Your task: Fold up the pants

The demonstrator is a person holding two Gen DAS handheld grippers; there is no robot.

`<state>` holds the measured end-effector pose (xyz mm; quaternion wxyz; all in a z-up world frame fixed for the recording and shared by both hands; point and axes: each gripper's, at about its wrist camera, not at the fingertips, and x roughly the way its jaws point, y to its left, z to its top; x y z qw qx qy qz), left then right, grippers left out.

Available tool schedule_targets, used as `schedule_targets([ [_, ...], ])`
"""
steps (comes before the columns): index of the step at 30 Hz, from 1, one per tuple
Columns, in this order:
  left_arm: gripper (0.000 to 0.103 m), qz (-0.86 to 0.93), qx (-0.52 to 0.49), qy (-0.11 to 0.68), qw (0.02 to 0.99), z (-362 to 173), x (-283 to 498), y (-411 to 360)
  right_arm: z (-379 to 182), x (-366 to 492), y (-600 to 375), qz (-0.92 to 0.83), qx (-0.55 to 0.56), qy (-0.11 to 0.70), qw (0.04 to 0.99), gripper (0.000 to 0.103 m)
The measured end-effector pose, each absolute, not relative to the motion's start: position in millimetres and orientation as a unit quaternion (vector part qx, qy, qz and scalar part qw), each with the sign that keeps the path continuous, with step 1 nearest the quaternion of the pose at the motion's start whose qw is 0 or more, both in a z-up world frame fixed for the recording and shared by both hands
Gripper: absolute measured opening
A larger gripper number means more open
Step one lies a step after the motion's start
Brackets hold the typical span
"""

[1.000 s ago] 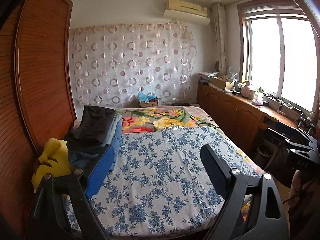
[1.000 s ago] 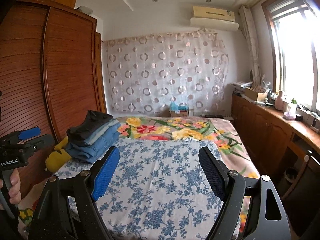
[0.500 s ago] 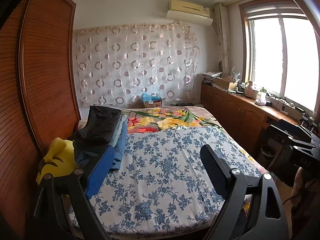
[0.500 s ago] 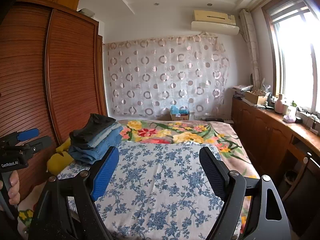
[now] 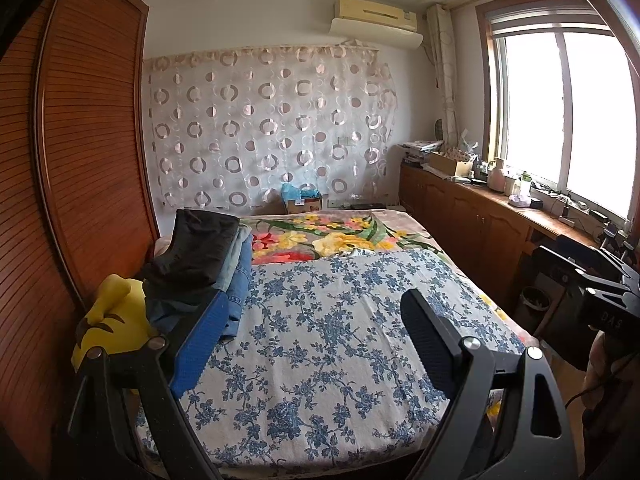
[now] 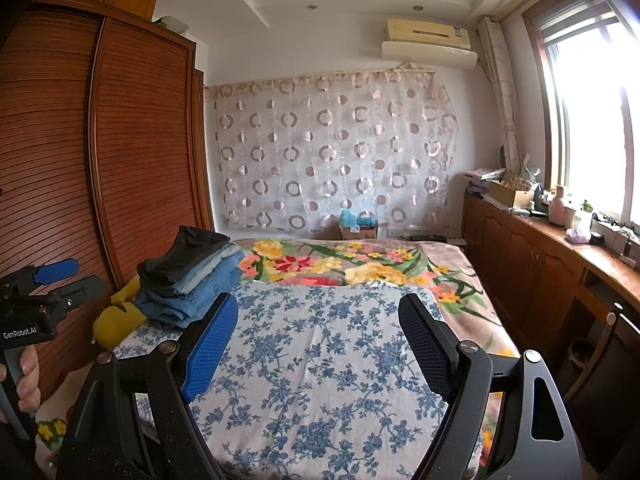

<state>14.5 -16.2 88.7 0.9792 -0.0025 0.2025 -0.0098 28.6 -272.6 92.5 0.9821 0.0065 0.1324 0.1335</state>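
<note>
Right wrist view, reading from the wardrobe [image 6: 100, 160] rightward: the yellow plush [image 6: 114, 320] sits beside it, then the pants [image 6: 192, 276], a folded stack at the left edge of the bed [image 6: 320, 360]. Denim looks heavy, limp and grippy; the folded edge facing the bed's middle seems the best hold. Further right, the left gripper [image 5: 312, 344] and right gripper [image 6: 320, 344] both hang released, holding nothing.

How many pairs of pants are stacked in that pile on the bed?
About 4, though folds may hide more. In the pile of pants at the bed's left edge: a dark pair on top, a pale denim pair under it, then two bluer denim layers.
</note>
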Motion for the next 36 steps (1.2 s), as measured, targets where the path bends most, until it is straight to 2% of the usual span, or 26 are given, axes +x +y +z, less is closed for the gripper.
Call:
schedule_targets([
  [36, 0.088, -0.009, -0.002, 0.203, 0.979, 89.7, 14.7, -17.8, 92.3, 28.6, -272.8, 0.135, 0.004, 0.130, 0.982, 0.084],
])
